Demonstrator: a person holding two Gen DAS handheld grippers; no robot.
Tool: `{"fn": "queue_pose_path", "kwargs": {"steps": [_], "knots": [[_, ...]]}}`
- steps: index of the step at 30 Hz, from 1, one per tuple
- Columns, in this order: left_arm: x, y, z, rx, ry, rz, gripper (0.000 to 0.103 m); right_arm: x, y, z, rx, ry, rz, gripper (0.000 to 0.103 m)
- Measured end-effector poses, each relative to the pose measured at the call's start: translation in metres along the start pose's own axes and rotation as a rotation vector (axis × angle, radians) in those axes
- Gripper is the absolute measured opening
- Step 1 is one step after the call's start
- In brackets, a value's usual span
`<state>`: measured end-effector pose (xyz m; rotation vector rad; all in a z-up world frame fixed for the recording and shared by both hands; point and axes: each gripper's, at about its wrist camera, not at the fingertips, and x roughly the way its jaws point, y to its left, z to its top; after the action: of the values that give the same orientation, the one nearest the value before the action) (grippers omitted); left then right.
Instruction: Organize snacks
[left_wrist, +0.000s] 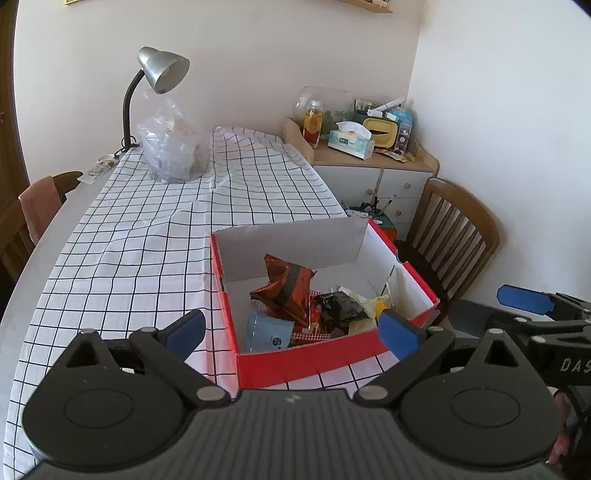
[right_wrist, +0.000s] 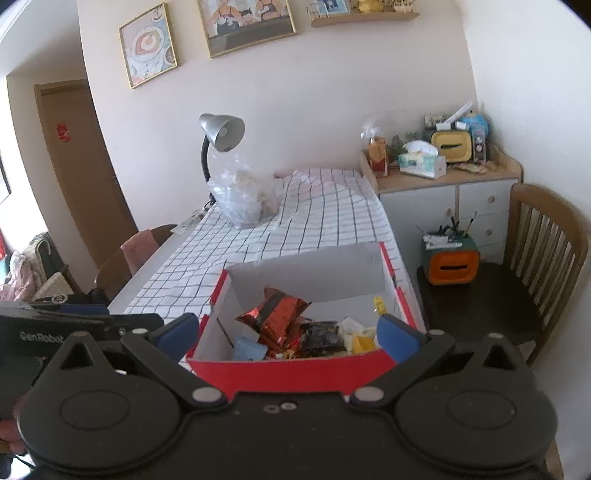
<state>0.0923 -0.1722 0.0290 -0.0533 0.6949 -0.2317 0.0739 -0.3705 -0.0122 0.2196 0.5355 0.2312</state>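
Orange holder (right_wrist: 450, 264) only rightward.

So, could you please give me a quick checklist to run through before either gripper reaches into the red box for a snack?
1. Left gripper open, holding nothing: ok.
2. Right gripper open, holding nothing: ok.
3. Red box open at the top, on the checked tablecloth: ok.
4. Snacks reachable; red foil packet lies on top: ok.
5. Separate spot for sorted snacks: cannot tell.

A home dining room — checked tablecloth (left_wrist: 147, 229), wooden chair (right_wrist: 546, 251), framed pictures (right_wrist: 149, 44), cluttered sideboard (right_wrist: 450, 192).
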Motion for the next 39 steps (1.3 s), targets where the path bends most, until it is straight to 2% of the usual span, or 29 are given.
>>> {"fn": "queue_pose_path", "kwargs": {"steps": [3, 8, 13, 17, 28, 39], "knots": [[0.000, 0.001, 0.002, 0.000, -0.005, 0.005, 0.101, -0.001, 0.003, -0.002, -0.027, -0.029, -0.009, 0.103], [0.001, 0.002, 0.003, -0.002, -0.007, 0.010, 0.101, 0.001, -0.003, 0.000, 0.005, -0.049, -0.014, 0.103], [0.002, 0.001, 0.004, -0.002, -0.009, 0.009, 0.101, 0.005, -0.007, -0.002, 0.018, -0.012, -0.024, 0.103], [0.003, 0.001, 0.004, -0.002, -0.007, 0.005, 0.101, 0.004, -0.005, -0.004, -0.006, -0.012, -0.042, 0.103], [0.004, -0.002, 0.008, -0.013, -0.005, 0.017, 0.101, 0.004, -0.009, 0.003, 0.035, 0.018, -0.089, 0.103], [0.001, -0.003, 0.012, -0.019, -0.010, 0.023, 0.101, 0.005, -0.006, 0.013, 0.025, 0.036, -0.083, 0.103]]}}
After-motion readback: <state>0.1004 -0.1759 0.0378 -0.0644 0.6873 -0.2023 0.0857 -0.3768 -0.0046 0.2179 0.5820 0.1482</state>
